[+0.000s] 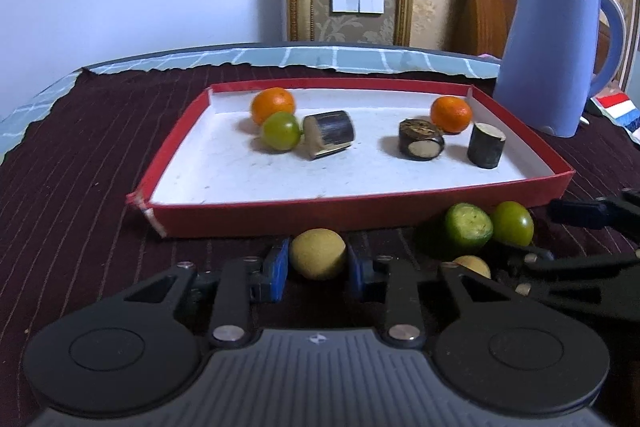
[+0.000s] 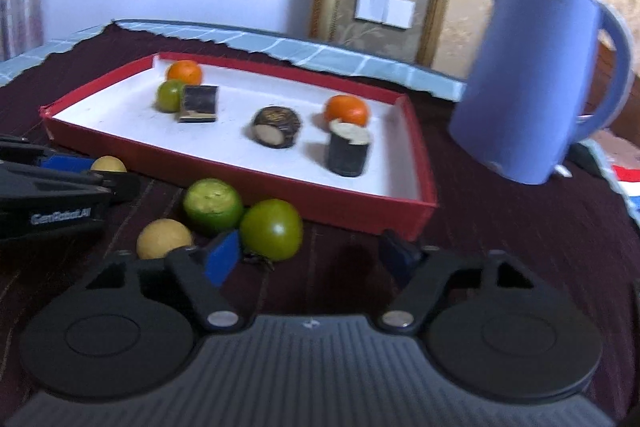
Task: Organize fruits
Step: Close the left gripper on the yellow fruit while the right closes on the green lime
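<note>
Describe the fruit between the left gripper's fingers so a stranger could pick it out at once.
Start at the red tray on the dark striped cloth; four loose fruits lie on the cloth in front of its near wall. The one meant is the pale yellow ball, leftmost of them, between the blue pads of the left gripper. A second yellow ball lies by two green fruits; only this one sits apart, flanked by pads.

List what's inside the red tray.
Red tray holds two oranges, one green fruit and three dark sugarcane pieces. Anything behind those is hidden.

fruits (image 1: 468, 229) lie before the tray (image 1: 348, 213); kettle (image 1: 552, 51) behind right.
</note>
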`<state>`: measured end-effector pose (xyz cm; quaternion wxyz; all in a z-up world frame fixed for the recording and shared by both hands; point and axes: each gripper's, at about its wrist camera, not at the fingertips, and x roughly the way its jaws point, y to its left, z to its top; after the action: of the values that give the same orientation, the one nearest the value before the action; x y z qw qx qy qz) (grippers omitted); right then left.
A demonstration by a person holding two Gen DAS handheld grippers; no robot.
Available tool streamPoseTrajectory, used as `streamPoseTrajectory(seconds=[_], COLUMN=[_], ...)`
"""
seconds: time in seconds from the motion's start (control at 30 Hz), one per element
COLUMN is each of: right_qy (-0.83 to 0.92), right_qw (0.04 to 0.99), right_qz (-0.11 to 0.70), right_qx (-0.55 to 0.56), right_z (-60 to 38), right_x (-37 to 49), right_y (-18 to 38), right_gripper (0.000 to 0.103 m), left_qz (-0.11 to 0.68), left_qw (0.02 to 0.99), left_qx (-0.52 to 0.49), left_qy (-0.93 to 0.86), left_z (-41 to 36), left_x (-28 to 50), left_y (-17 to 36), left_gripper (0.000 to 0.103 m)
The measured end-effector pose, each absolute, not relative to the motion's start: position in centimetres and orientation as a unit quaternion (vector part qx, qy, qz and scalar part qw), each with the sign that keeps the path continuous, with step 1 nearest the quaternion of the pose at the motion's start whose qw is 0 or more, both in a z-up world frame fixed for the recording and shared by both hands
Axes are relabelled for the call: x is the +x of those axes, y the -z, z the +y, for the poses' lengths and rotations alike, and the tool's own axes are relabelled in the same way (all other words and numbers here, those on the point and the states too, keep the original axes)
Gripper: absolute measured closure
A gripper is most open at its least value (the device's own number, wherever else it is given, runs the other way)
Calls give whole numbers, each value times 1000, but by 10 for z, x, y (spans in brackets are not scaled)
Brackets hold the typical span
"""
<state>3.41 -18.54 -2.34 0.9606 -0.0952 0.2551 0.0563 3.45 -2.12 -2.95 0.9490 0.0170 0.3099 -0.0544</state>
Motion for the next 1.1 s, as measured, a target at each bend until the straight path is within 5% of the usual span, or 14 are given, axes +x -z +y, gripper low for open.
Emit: streamPoseTrajectory(seconds=[0.3, 1.1], right_qy=[-100, -48], right_qw=[959, 978], right_qz=[261, 202], right_qx=[-42, 0], right_z=[-194, -187], right_x=[30, -17], right_y=[24, 12], right_gripper=[74, 74], left_qz=[307, 292], left_qw=[950, 954], left_qx=[26, 21], left_qy=[58, 71], left_z=[-19, -5], left_x=[33, 19], left_y=[32, 22], left_gripper=[73, 73])
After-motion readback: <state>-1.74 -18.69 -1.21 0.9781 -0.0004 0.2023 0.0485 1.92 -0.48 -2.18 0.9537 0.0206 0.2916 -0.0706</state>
